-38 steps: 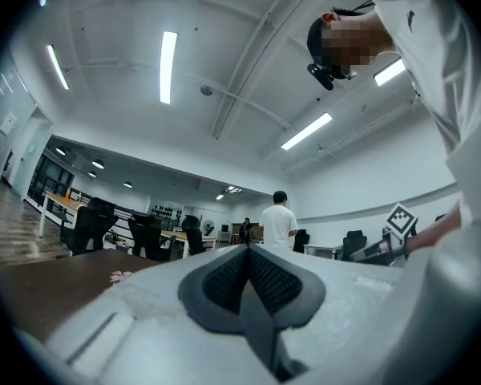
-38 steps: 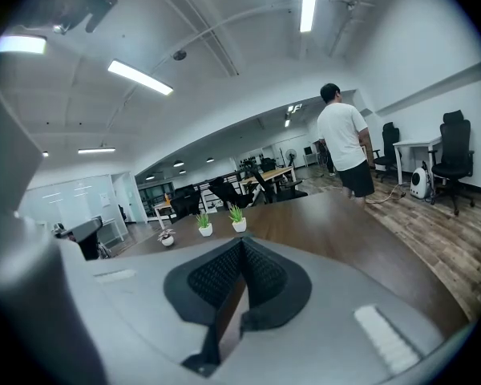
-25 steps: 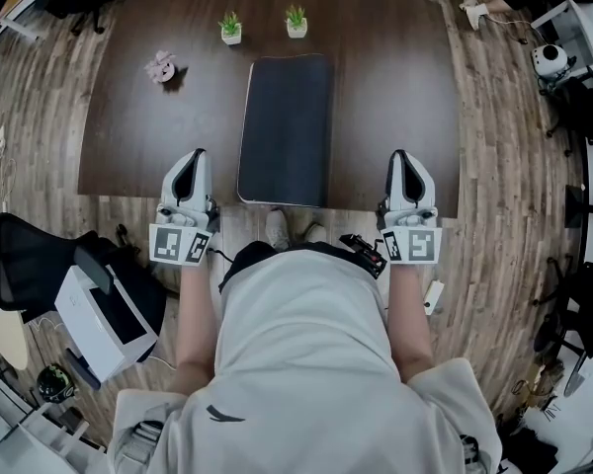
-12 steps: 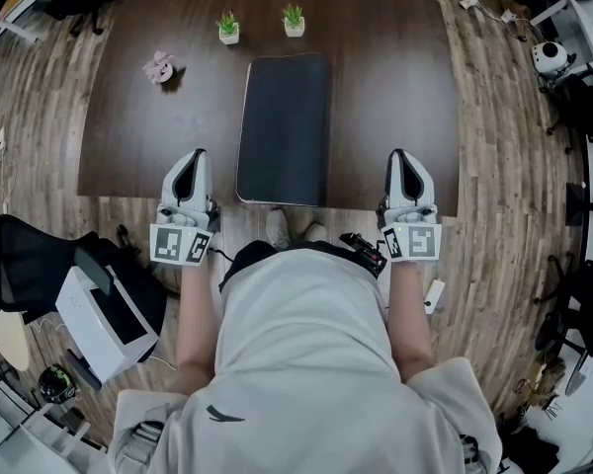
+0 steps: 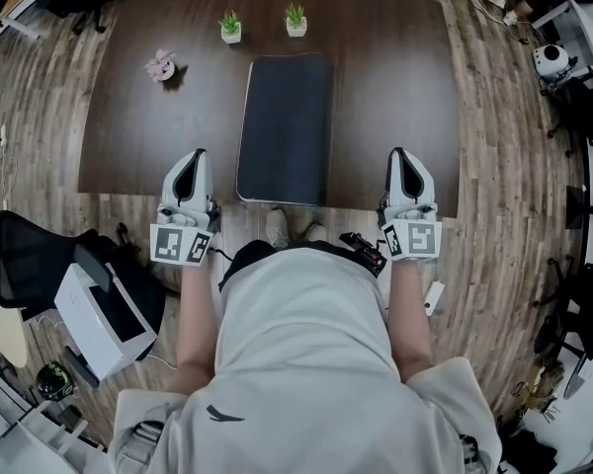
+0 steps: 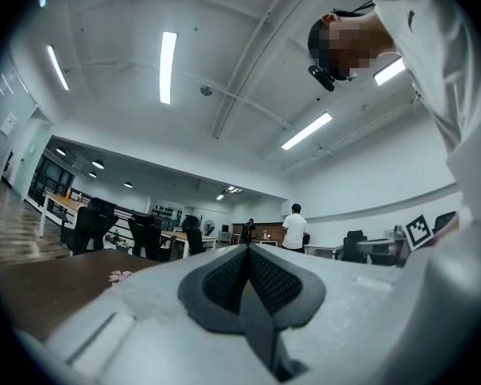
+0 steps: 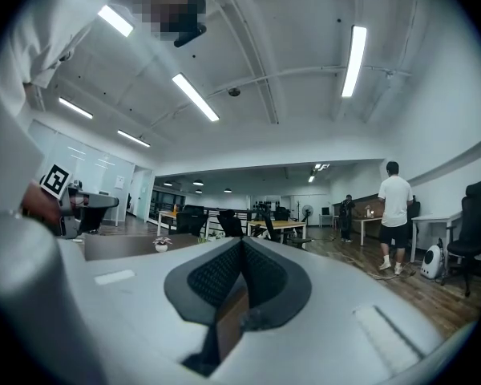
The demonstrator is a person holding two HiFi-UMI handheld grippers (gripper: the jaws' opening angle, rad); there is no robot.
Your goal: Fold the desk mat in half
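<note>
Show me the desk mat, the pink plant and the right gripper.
desk mat (image 5: 285, 129), head view, middle of its dark top.
pink plant (image 5: 160, 66), head view, its blossoms.
right gripper (image 5: 400, 156), head view, tips of its shut jaws.

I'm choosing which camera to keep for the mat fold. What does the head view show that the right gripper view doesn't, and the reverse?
Only the head view: the dark desk mat lying on the table, and the left gripper at the table's near edge. Only the right gripper view: the right gripper has its jaws together with nothing between them, and a person in a white shirt stands in the room. Both: the brown table, the right gripper and the pink flower pot.
</note>
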